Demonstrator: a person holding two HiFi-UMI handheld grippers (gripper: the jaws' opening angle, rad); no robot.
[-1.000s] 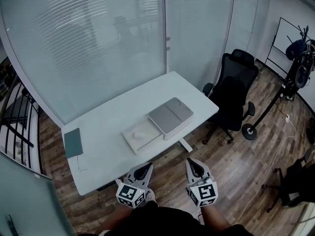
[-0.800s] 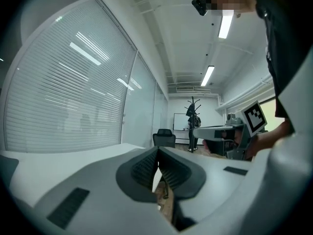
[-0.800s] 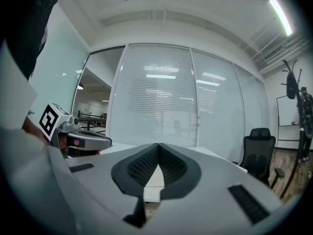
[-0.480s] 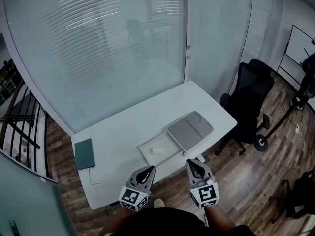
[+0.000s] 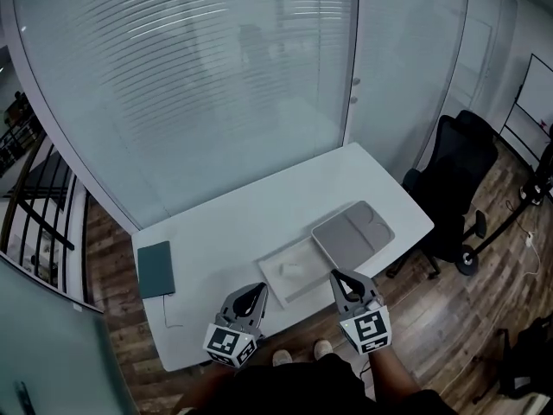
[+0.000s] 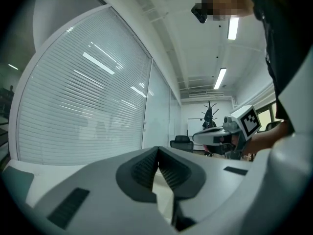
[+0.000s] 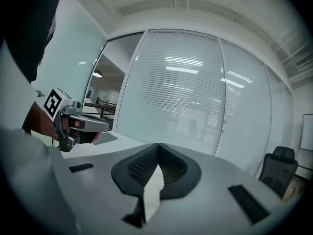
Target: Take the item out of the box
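Observation:
In the head view a shallow white box (image 5: 278,285) lies open near the table's front edge with a small white item (image 5: 291,270) inside it. Its grey lid (image 5: 352,233) rests just to the right, overlapping the box. My left gripper (image 5: 256,291) and right gripper (image 5: 335,277) hover side by side in front of the table, short of the box. Both are shut with nothing between the jaws. In the left gripper view the left gripper (image 6: 157,150) has its tips touching. The right gripper (image 7: 158,146) in its own view is closed the same way.
The white table (image 5: 225,223) stands against a frosted glass wall with blinds. A dark green notebook (image 5: 155,269) lies at its left end. A black office chair (image 5: 456,175) stands to the right on the wooden floor.
The head view has drifted, so the table and box now sit further right and closer. Both grippers stay shut and level in front of me.

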